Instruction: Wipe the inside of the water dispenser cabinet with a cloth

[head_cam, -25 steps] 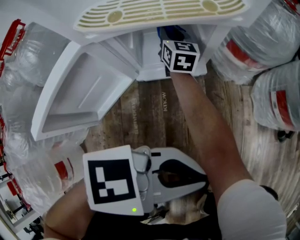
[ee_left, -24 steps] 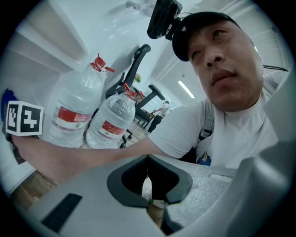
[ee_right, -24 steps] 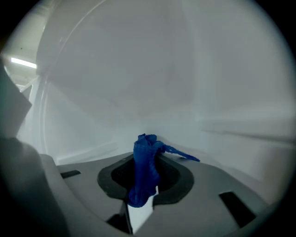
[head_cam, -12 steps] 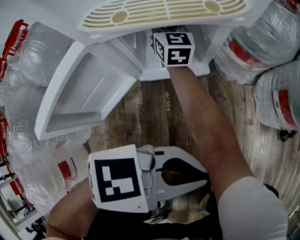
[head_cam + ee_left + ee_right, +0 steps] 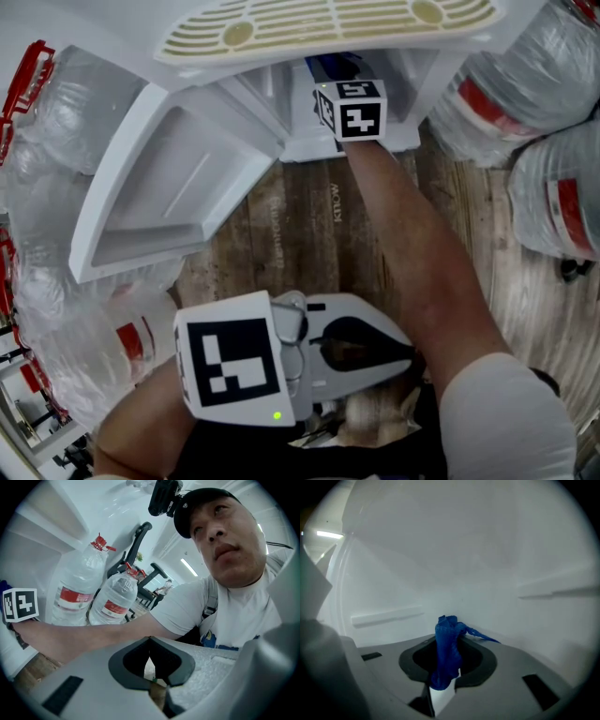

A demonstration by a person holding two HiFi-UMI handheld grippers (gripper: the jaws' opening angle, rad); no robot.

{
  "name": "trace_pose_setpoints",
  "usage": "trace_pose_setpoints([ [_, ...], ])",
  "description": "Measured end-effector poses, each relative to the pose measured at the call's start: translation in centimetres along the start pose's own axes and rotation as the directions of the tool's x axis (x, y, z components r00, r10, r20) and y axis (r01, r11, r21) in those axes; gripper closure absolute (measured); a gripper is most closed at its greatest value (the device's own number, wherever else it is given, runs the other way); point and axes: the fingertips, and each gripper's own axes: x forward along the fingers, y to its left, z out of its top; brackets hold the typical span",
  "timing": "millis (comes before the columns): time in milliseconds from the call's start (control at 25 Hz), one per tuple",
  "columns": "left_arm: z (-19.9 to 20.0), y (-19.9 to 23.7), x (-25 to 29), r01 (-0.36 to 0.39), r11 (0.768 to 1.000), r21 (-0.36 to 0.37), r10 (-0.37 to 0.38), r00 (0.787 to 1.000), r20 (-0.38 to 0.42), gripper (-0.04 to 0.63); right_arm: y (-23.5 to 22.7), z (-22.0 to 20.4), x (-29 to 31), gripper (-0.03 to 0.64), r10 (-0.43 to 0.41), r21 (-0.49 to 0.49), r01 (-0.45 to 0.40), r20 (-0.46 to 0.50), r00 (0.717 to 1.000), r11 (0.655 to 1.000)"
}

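Deep inside cabinet (image 5: 295,141), right gripper (image 5: 449,641) jaws tight on cloth (image 5: 447,656) near back wall (image 5: 464,550); left gripper (image 5: 150,639) jaws together, empty.

Clear water bottles (image 5: 548,202) rest on the wooden plank floor (image 5: 300,234).

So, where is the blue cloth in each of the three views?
Head view: cloth at top centre, inside the cabinet, just beyond the marker cube.
Left gripper view: only a blue sliver at the far left edge above that cube, perhaps the cloth.
Right gripper view: lower centre, pinched in the right gripper.
Shared landmark: the cube, in the head and left gripper views.
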Motion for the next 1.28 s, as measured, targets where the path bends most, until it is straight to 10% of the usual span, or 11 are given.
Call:
trace_pose_setpoints([
  [360,-0.1,0.3,0.1,0.004,1.0,0.001,-0.004,1.0,-0.002,0.592,6.1,10.2,-1.4,0.545,0.133,-0.088,-0.112,0.283,0.95,0.99],
  [1280,-0.2,0.6,-0.3,0.001,1.0,-0.009,-0.001,1.0,0.008,0.592,4.3,-2.9,2.5,0.548,0.118,-0.083,-0.126,-0.096,0.988,0.989],
])
